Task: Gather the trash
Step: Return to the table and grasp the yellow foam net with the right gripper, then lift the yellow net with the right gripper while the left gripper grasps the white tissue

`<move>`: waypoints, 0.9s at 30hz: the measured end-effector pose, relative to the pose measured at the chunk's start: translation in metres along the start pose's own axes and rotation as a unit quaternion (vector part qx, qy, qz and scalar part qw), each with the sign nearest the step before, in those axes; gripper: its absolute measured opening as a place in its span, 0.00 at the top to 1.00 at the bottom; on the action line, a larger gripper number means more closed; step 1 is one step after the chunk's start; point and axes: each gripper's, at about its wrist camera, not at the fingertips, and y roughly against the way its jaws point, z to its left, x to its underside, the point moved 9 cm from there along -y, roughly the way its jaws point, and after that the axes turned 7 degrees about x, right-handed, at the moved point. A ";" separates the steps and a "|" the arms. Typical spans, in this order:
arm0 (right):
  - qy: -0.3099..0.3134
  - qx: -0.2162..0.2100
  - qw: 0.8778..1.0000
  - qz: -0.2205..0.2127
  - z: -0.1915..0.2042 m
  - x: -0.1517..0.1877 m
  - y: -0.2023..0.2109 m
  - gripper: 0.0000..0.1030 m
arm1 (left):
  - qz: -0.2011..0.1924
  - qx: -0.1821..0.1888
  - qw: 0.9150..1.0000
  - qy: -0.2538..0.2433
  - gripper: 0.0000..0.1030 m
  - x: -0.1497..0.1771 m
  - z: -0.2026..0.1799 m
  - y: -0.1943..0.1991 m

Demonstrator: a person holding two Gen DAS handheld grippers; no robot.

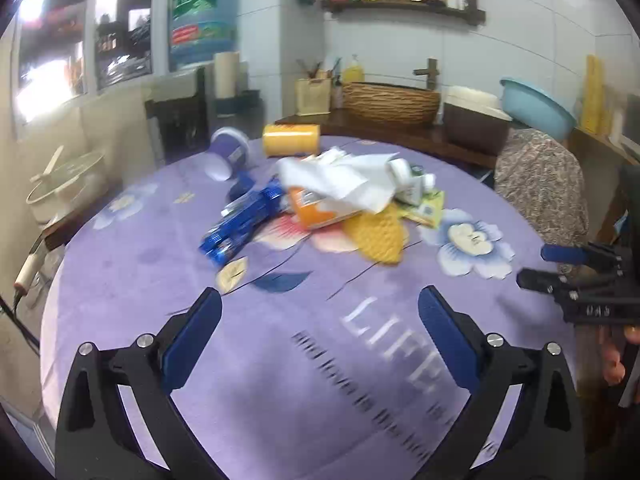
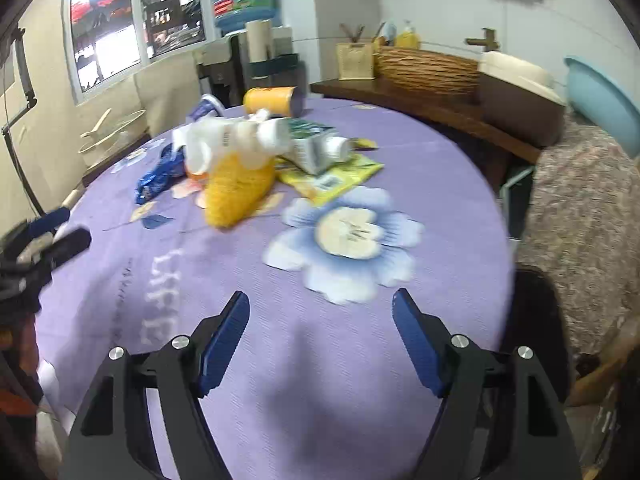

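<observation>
Left wrist view shows your left tool (image 1: 320,312) spread wide and empty; your right tool (image 2: 320,310) is open too. Crumpled trash (image 1: 320,200) sits mid-bench on the purple cloth (image 1: 160,260): a blue foil wrapper (image 1: 236,222), white paper (image 1: 340,180), yellow mesh (image 1: 380,236).

Round table's purple cloth (image 1: 160,280) with blue-and-white flowers and white letters, shiny blue crinkly wrapper (image 1: 240,224), bumpy yellow foam net (image 1: 378,236), white crumpled paper (image 1: 336,180), orange carton (image 1: 316,212), yellow tube can (image 1: 291,140), light blue plastic bowl (image 1: 536,106), brown woven basket (image 1: 390,102)
</observation>
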 end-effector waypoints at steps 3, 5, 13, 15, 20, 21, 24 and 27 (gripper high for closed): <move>0.004 -0.020 1.000 0.019 0.038 -0.021 -0.020 0.29 | -0.007 -0.002 1.000 0.023 0.06 0.008 0.023 0.013; 0.009 -0.025 0.999 0.032 0.060 -0.031 -0.033 0.29 | -0.009 0.001 1.000 0.028 0.06 0.012 0.028 0.017; -0.005 -0.016 0.998 0.057 0.086 -0.061 -0.084 0.38 | -0.005 0.011 0.999 0.033 0.06 0.013 0.024 0.014; -0.014 -0.009 0.998 0.066 0.082 -0.058 -0.093 0.50 | -0.005 0.010 0.999 0.033 0.06 0.012 0.026 0.013; -0.026 -0.032 0.997 0.068 0.076 -0.049 -0.087 0.83 | -0.002 0.014 0.999 0.032 0.06 0.004 0.028 0.007; -0.024 -0.030 0.997 0.064 0.073 -0.048 -0.081 0.84 | -0.001 0.016 0.999 0.032 0.06 0.002 0.027 0.004; -0.017 -0.036 0.998 0.055 0.068 -0.045 -0.067 0.85 | -0.001 0.027 0.999 0.026 0.06 -0.008 0.018 -0.004; -0.019 -0.038 0.998 0.047 0.057 -0.037 -0.050 0.85 | -0.005 0.036 0.999 0.010 0.06 -0.025 0.004 -0.014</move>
